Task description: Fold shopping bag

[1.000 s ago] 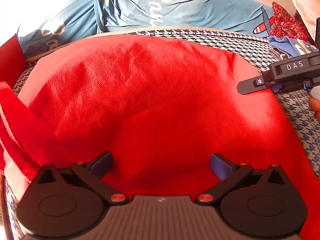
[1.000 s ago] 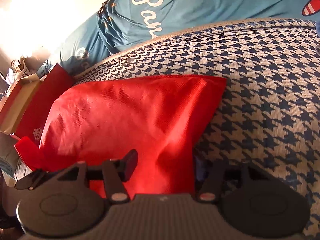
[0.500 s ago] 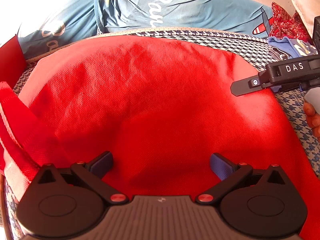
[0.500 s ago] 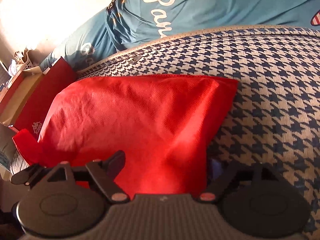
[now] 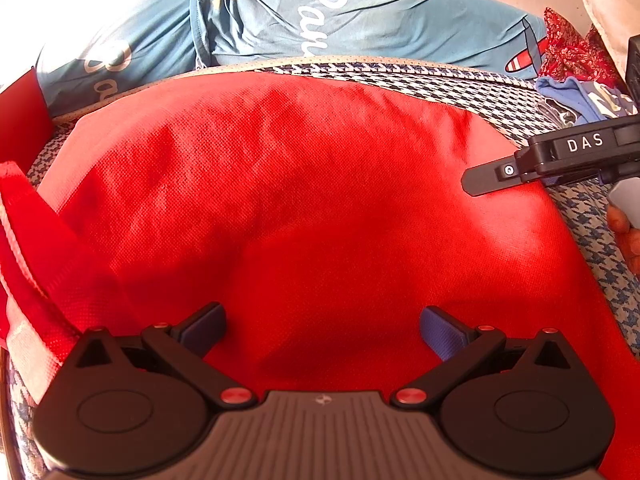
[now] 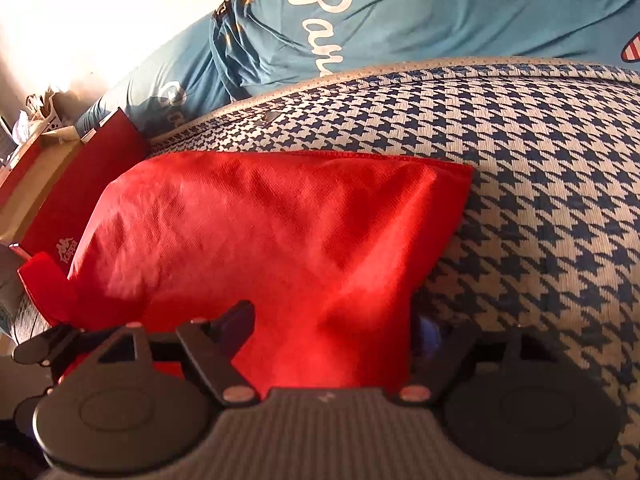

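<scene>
The red non-woven shopping bag (image 5: 300, 200) lies flat on a blue-and-white houndstooth surface (image 6: 540, 200), with its strap (image 5: 24, 240) trailing off at the left. My left gripper (image 5: 322, 332) hovers low over the bag's near part, open, with only the flat fabric under the gap. My right gripper (image 6: 334, 322) is at the bag's right edge (image 6: 440, 240). Its jaws are closing with the edge of the bag between them, and the pads do not press on it. One of its fingers (image 5: 484, 176) reaches in over the bag in the left wrist view.
A light-blue garment with white script (image 5: 320, 20) lies behind the surface. Red patterned cloth (image 5: 568, 48) and blue cloth (image 5: 580, 96) are at the far right. A dark red box with a white logo (image 6: 80, 208) stands at the left. A hand (image 5: 628, 232) holds the right gripper.
The right gripper's jaws stand wider apart than a second ago, and it has rolled slightly and edged left over the bag's edge. The left gripper and the bag have not moved.
</scene>
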Tool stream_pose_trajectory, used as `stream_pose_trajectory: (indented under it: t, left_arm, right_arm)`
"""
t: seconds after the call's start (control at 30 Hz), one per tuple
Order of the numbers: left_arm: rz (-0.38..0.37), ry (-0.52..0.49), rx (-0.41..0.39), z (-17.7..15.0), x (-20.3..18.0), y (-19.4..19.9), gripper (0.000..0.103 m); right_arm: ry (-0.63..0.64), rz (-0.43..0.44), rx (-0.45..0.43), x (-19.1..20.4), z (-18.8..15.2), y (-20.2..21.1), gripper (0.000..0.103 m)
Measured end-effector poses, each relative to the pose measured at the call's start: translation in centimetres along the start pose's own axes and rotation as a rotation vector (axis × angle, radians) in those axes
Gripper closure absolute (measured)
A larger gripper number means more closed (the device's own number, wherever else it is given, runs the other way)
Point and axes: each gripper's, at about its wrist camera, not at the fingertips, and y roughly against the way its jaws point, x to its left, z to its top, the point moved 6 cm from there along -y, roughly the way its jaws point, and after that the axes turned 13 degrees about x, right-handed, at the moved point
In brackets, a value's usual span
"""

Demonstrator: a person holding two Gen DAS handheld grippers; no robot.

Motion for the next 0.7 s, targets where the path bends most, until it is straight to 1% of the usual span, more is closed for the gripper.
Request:
stream_pose_trajectory:
  t: [0.07, 0.13, 0.2, 0.27, 0.43, 0.57, 0.7]
  left_arm:
    - [0.001, 0.000, -0.001, 0.0, 0.0, 0.0, 0.000]
    - [0.000, 0.001, -0.002, 0.0, 0.1, 0.0, 0.000]
    - [0.001, 0.001, -0.002, -0.1, 0.1, 0.0, 0.000]
    - [0.002, 0.001, -0.003, 0.0, 0.1, 0.0, 0.000]
    - [0.003, 0.000, -0.005, 0.0, 0.1, 0.0, 0.000]
    - [0.004, 0.000, -0.005, 0.0, 0.1, 0.0, 0.000]
    - [0.004, -0.001, -0.006, -0.1, 0.0, 0.1, 0.000]
  right_arm:
    - [0.009, -0.013, -0.002, 0.1, 0.0, -0.1, 0.025]
    - [-0.005, -0.008, -0.008, 0.1, 0.1, 0.0, 0.028]
    - [-0.018, 0.000, -0.011, 0.0, 0.3, 0.0, 0.028]
    - [-0.022, 0.008, -0.009, 0.1, 0.5, -0.1, 0.021]
    - [-0.003, 0.008, -0.011, 0.7, 0.5, -0.6, 0.008]
    - [0.002, 0.013, -0.011, 1.0, 0.6, -0.8, 0.003]
    - [-0.007, 0.021, -0.012, 1.0, 0.6, -0.9, 0.000]
